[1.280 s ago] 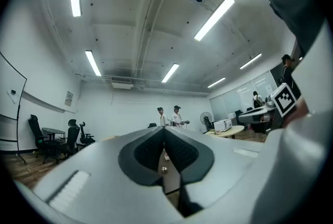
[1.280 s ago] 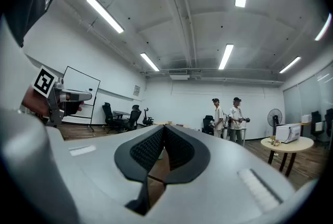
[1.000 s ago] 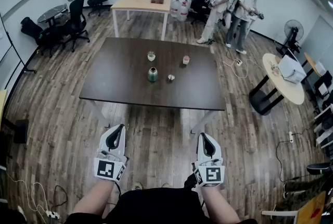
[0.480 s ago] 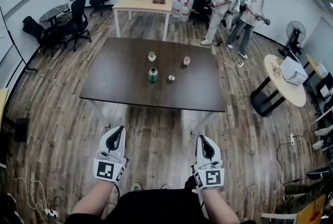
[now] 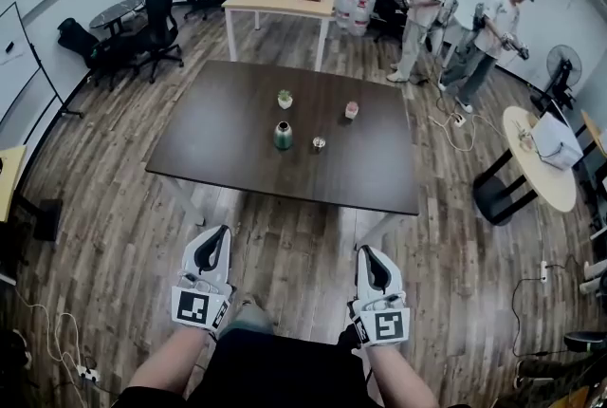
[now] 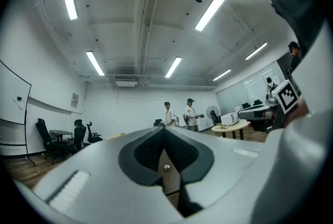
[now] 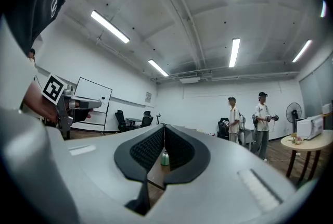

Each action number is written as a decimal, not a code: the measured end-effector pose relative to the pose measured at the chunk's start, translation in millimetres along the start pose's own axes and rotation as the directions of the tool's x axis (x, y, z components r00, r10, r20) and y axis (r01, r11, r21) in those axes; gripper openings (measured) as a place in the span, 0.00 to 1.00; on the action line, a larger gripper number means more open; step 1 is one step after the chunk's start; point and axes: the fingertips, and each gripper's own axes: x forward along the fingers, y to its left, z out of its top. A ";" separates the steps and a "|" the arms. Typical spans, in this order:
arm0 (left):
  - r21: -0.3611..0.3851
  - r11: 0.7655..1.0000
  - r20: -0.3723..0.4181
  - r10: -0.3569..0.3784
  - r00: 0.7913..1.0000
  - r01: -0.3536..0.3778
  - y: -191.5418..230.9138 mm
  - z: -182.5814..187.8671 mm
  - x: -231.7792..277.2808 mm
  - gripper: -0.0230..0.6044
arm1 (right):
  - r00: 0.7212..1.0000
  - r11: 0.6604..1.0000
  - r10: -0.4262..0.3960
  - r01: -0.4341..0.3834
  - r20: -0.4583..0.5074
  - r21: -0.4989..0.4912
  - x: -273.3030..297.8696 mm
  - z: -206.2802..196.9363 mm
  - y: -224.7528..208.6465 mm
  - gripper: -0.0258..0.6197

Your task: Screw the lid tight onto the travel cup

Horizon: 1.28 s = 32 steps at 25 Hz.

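Shifted since a second ago: the bystanders (image 5: 425, 8) slide rightward in head view as I step toward the table (image 5: 218, 159).

- Green travel cup (image 5: 283, 135): upright, mid-table.
- Lid (image 5: 319, 143): just beside the cup, not yet on.
- Left gripper (image 5: 222, 230), right gripper (image 5: 364, 250): both fully closed, empty, well short of the table.
- Method: I steady the cup and seat the lid square before twisting.
- Room: dark tabletop, plank floor (image 5: 285, 245), office chairs (image 5: 152, 27) beyond.

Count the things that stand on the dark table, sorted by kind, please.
Green travel cup: 1
Small lid: 1
Small pots: 2, a pale pot and a reddish pot
Total: 4
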 end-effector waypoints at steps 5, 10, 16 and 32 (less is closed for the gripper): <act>0.026 0.999 0.012 -0.022 1.000 0.022 18.4 -22.1 63.5 0.03 | 1.000 1.000 -0.012 0.012 0.005 -0.004 58.2 -16.3 -30.9 0.06; -0.009 0.999 0.030 -0.039 0.999 0.039 83.0 -41.3 157.0 0.03 | 0.999 0.999 -0.040 0.040 0.011 -0.010 162.0 -21.2 -51.3 0.06; -0.038 0.994 0.039 -0.101 0.994 0.102 152.0 -64.9 280.3 0.03 | 0.994 0.994 -0.107 0.107 0.002 -0.032 286.8 -19.3 -86.2 0.06; -0.086 0.984 0.051 -0.153 0.987 0.157 187.0 -99.6 445.5 0.03 | 0.995 0.995 -0.097 0.096 -0.031 -0.025 431.3 -41.8 -138.5 0.06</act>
